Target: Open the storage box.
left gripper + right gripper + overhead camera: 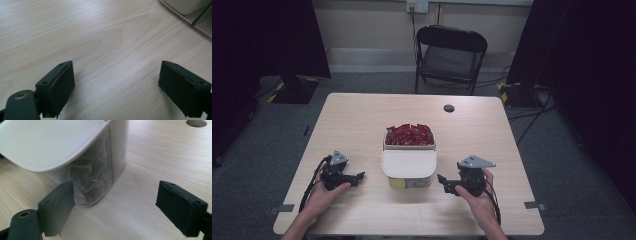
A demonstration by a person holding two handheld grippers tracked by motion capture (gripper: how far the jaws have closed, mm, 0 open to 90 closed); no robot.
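Observation:
A clear plastic container [409, 182] stands in the middle of the wooden table [362, 115]. A white lid [408, 164] covers its near half, and red packets [409, 135] fill its far half. My left gripper [360, 176] lies left of the container, pointing toward it, open over bare wood [116, 82]. My right gripper [441, 180] is held on the container's right side, open, with nothing between its jaws [115, 202]. In the right gripper view the container's clear wall [105, 170] and the lid [50, 142] sit just ahead of the left jaw, with crumpled wrappers dimly visible inside.
A round cable hole [449, 108] lies in the table's far part, and the hole [196, 123] is also ahead of the right gripper. A black folding chair [451, 55] stands behind the table. Dark curtains hang at both sides, and cables run on the floor at the right.

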